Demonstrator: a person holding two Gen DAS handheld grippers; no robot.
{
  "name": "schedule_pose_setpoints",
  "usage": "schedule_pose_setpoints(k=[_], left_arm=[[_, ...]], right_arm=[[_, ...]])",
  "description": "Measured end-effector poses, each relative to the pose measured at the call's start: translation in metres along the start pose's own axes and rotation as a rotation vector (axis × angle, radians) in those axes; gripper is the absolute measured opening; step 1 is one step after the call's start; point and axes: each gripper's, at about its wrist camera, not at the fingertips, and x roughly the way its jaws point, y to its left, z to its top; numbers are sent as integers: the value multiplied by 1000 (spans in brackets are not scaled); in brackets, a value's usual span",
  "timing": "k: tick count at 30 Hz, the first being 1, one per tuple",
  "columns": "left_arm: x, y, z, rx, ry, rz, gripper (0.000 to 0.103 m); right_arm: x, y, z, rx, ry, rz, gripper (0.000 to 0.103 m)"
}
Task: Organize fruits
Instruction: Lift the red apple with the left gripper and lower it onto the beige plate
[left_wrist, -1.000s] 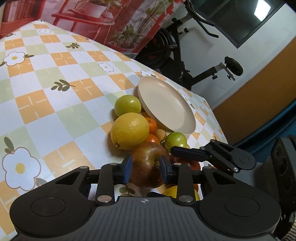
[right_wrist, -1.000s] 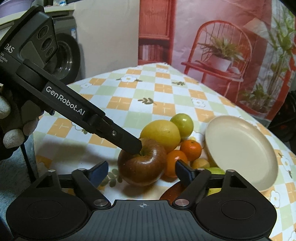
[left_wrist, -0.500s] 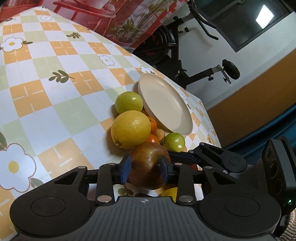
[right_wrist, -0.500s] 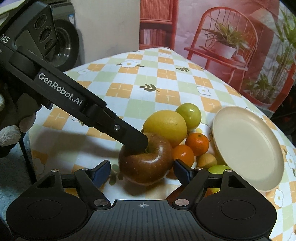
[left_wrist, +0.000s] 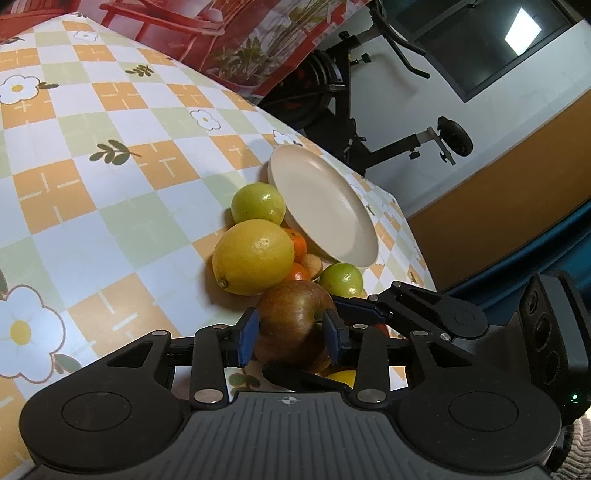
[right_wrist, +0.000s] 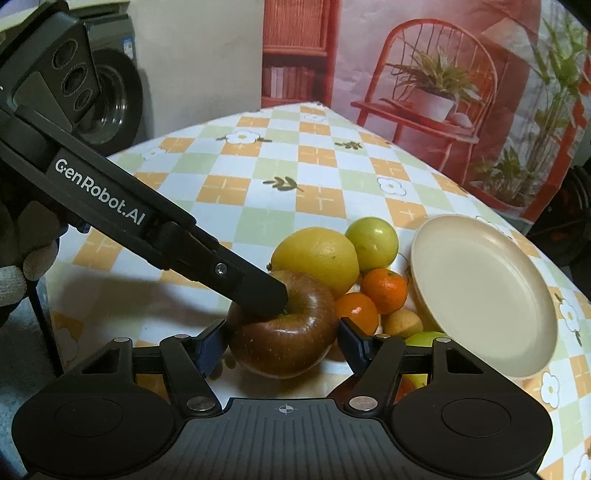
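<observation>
Nearest to us, a reddish-brown apple (right_wrist: 282, 338) sits on the checked tablecloth (right_wrist: 258, 184) at the front of the fruit pile, and both of our tools are on it. In the left wrist view the left gripper (left_wrist: 291, 336) has its blue pads (left_wrist: 248, 334) against the two flanks of the apple, clamped on the fruit. In the right wrist view one of that gripper's black fingers reaches in from the left and rests on the apple's top, by the stem hollow. The jaws of our right gripper (right_wrist: 282, 341) are closing with the apple between them; the left pad looks to be just at the skin, while a thin sliver of gap shows at the right pad, so we cannot call it a firm grasp. Just behind the apple lies a big yellow lemon (right_wrist: 316, 260), touching it, and beside the lemon two small oranges (right_wrist: 384, 290), one in front of the other. A little tan fruit (right_wrist: 402, 323) sits to the right of the nearer orange, with a green fruit (right_wrist: 424, 338) next to it, partly hidden by our right finger. Behind the lemon is a yellow-green lime (right_wrist: 373, 238). A cream plate (right_wrist: 480, 295) stands tilted, its near rim propped on the fruit. Far beyond the table edge we see an exercise bike (left_wrist: 369, 110) and a red chair backdrop (right_wrist: 424, 85).
</observation>
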Motion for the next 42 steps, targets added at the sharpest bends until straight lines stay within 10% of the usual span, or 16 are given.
schedule_pose_setpoints(k=[23,42], left_arm=[[39,-83,84,224,-58,-15,39],[129,-52,153,184,15,30,39]], right_arm=[[-46,-101,26,96,-203,-52,61],[40,-193,37,168,-175,-22,61]])
